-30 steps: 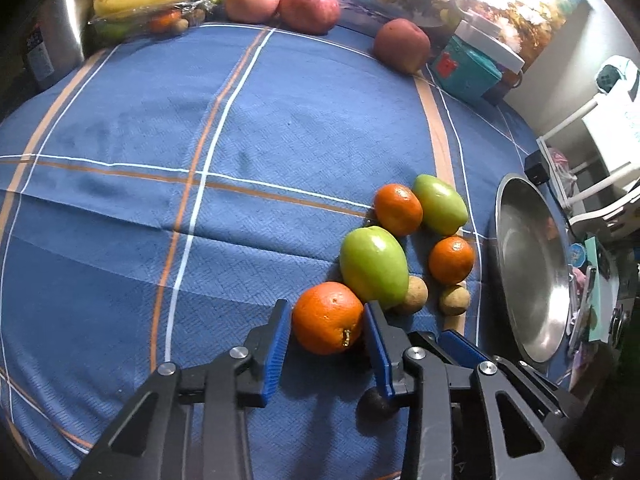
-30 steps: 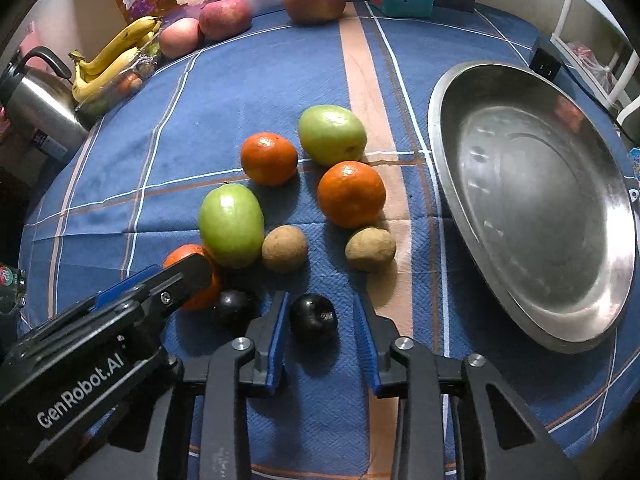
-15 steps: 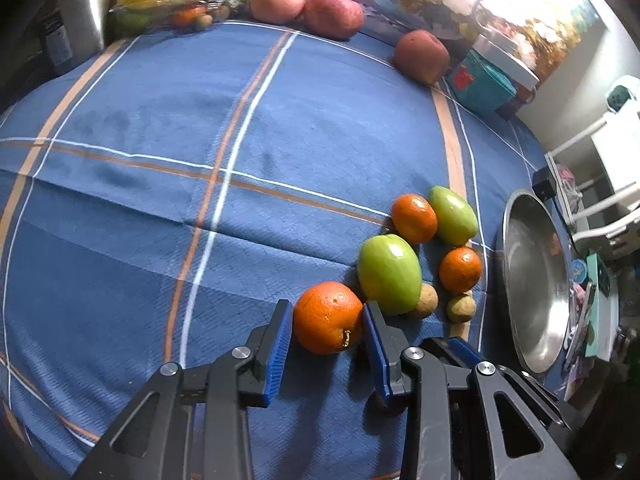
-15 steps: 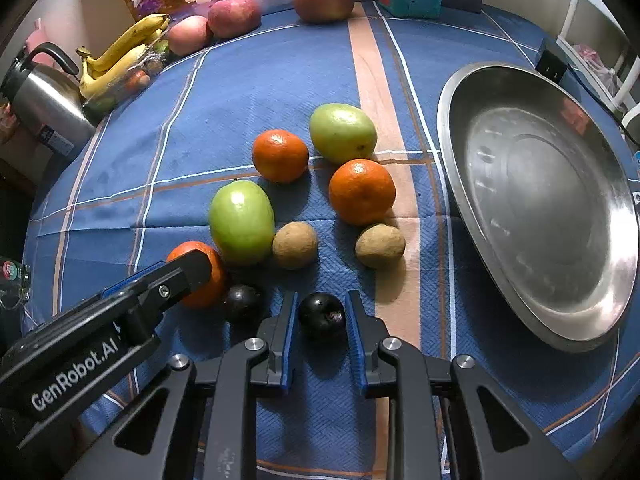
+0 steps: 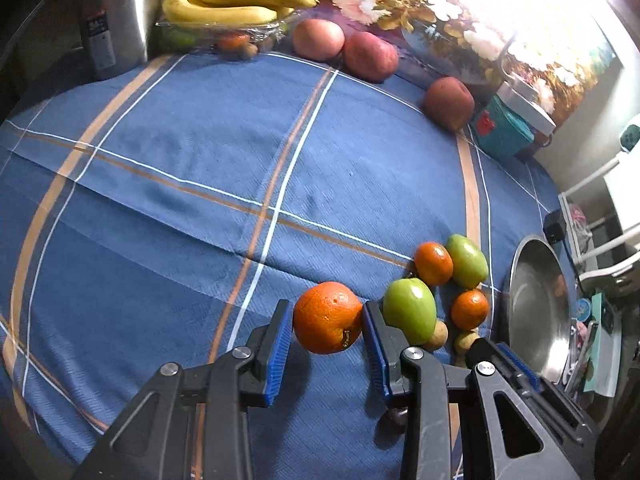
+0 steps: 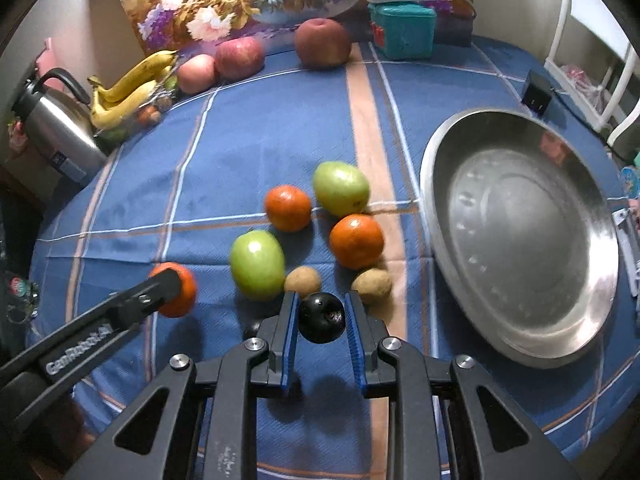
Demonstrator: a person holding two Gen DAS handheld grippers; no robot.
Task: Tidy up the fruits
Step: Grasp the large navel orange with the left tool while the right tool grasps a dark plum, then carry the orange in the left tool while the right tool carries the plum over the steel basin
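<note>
Left gripper (image 5: 326,320) clamped on the big orange (image 5: 328,317), blue pads against both sides, fruit clear of the blue plaid tablecloth (image 5: 200,152), shadow under it. Right gripper (image 6: 321,318) clamped on a dark plum (image 6: 322,318), also lifted, shadow on the cloth below.

In the right wrist view, the loose cluster sits at 12 o'clock from the held plum:
- 2 green apples: nearer one (image 6: 257,266) at 10 o'clock, farther one (image 6: 341,189) at 12 o'clock.
- 2 small oranges: one (image 6: 288,208) beside the farther apple, one (image 6: 356,241) just below that apple.
- 2 brown kiwis (image 6: 303,281) (image 6: 372,285), right behind the fingertips.
- A 2nd dark plum (image 6: 251,329) on the cloth at 9 o'clock, half hidden by the left finger of the right gripper.

Steel plate (image 6: 520,240) at 2 o'clock from the held plum, nothing in it.

Far edge of the table: 3 red apples (image 6: 323,43), bananas (image 6: 128,92) on a wrapped tray, steel kettle (image 6: 60,132), teal box (image 6: 402,30). Well apart from the cluster.

In the right wrist view, the left gripper enters from 8 o'clock with the big orange at its tip.
</note>
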